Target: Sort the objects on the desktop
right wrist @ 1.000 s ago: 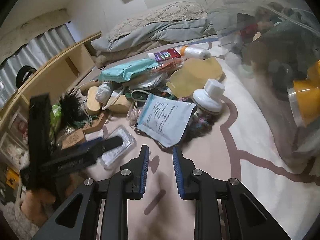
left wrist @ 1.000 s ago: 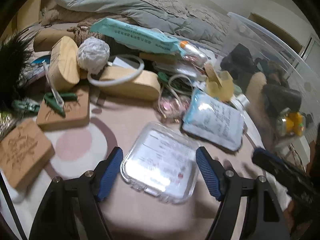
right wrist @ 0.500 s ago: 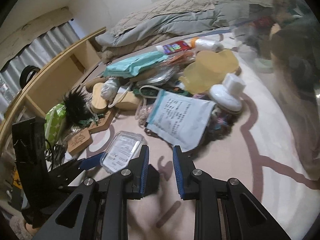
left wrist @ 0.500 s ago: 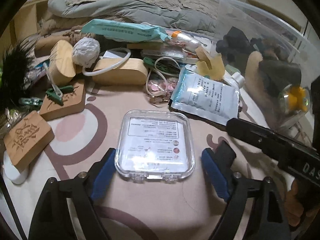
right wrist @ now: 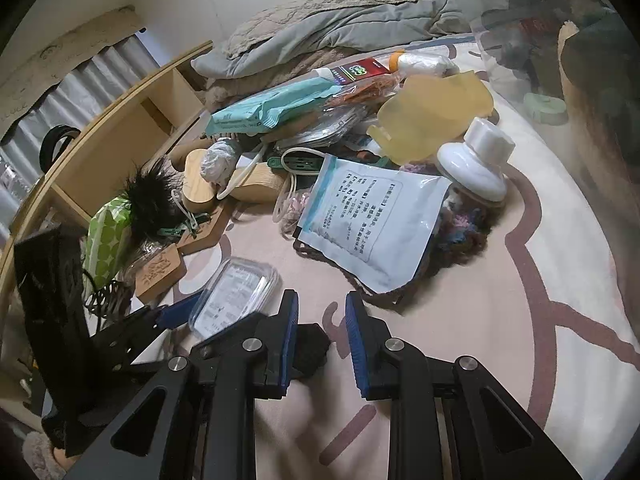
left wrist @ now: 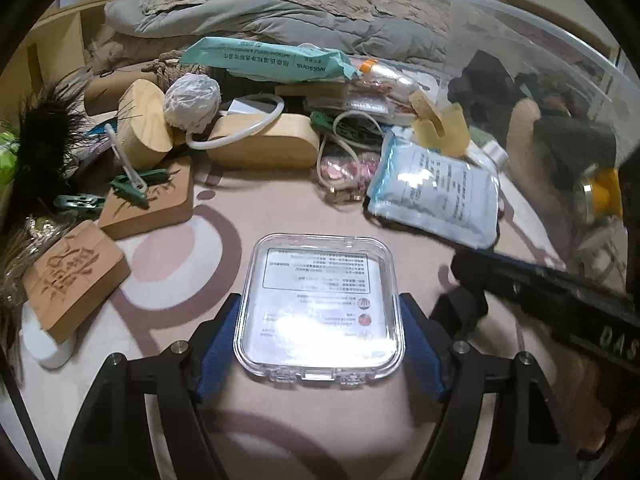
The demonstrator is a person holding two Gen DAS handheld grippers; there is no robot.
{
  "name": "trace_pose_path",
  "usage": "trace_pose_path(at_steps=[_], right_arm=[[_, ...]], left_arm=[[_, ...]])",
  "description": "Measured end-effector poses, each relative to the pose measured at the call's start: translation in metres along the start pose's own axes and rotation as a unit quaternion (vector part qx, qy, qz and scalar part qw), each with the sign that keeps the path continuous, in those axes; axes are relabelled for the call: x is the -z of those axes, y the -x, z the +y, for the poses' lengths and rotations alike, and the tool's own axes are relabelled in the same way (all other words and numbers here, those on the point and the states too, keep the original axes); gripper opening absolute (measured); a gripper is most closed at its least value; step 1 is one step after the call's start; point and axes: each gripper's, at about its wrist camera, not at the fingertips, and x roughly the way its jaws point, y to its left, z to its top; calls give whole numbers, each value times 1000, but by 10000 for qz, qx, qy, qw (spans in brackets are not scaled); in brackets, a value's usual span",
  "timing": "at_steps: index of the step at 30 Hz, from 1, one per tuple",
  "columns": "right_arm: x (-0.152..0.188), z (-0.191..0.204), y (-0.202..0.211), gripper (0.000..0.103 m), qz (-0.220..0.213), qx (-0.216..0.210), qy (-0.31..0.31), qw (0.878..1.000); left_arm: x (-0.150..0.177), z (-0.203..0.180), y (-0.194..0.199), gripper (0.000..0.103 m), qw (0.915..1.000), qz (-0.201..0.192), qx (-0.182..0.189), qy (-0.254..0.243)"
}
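A flat clear plastic case (left wrist: 320, 300) with a printed label lies on the pink-patterned mat. My left gripper (left wrist: 320, 320) straddles it, and its jaws are closing with the blue pads (left wrist: 224, 332) touching both side edges of the case. The right wrist view shows the same case (right wrist: 236, 296) at the lower left. My right gripper (right wrist: 322, 304) hovers over bare mat just right of the case, shut with nothing between its pads. Its black body (left wrist: 540, 292) reaches in from the right in the left wrist view.
Clutter lies beyond the case: a white printed pouch (left wrist: 436, 196), carved wooden blocks (left wrist: 76, 276), a teal wipes pack (left wrist: 272, 60) and a white pump cap (right wrist: 476, 160). A clear storage bin (left wrist: 540, 80) stands at the right. A wooden shelf (right wrist: 120, 136) runs along the left.
My left gripper squared up on the case, widened, then closed until its pads met the case's sides. My right gripper drifted slightly lower, nearer the case, still shut.
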Motion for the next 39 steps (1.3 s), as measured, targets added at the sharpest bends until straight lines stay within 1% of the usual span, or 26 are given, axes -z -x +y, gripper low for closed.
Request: trace_pose_path(at_steps=[5,10,14,15,18,19,21,23,25,27,34,36,39], right_arm=[[1,1,-2,25,45,-38,11,10000],[4,2,-4,25,104,-136,-26,9998],[9,4,2,25,199,-330,-138,9992],[11,5,3,25,228,-400,-162,9988],[21,11,6,25,423,-556,-139,9975],[24,13,8,25,418,-463,-69,9980],[31,20,12,25,446,-299,133,9985],[36,21,15,25,505,-241,191,9982],[38,20,17,25,540,-235,168,9981],[38,18,17,25,560,-243,116,9981],[45,18,24,25,615,-206,113,9978],[48,17,28,25,626,-154,84,9979],[51,19,31,25,639,-57,124,9979]], left_arm=[[20,-2,14,76,10000,16,-12,96],[44,-4,30,76,9998,-118,-65,163],[54,-2,36,76,9993,-193,-37,324],[55,-3,36,77,9992,-209,-42,346],[56,-7,35,89,9994,-203,-7,269],[56,-10,35,92,9995,-201,-32,230],[58,-13,35,95,9996,-215,-100,163],[60,-13,36,97,9995,-229,-108,166],[61,-11,38,101,9994,-235,1,253],[62,-8,41,103,9990,-229,97,363],[67,3,48,103,9964,-269,410,693],[67,3,46,103,9964,-244,401,705],[68,-4,44,103,9981,-185,240,538]])
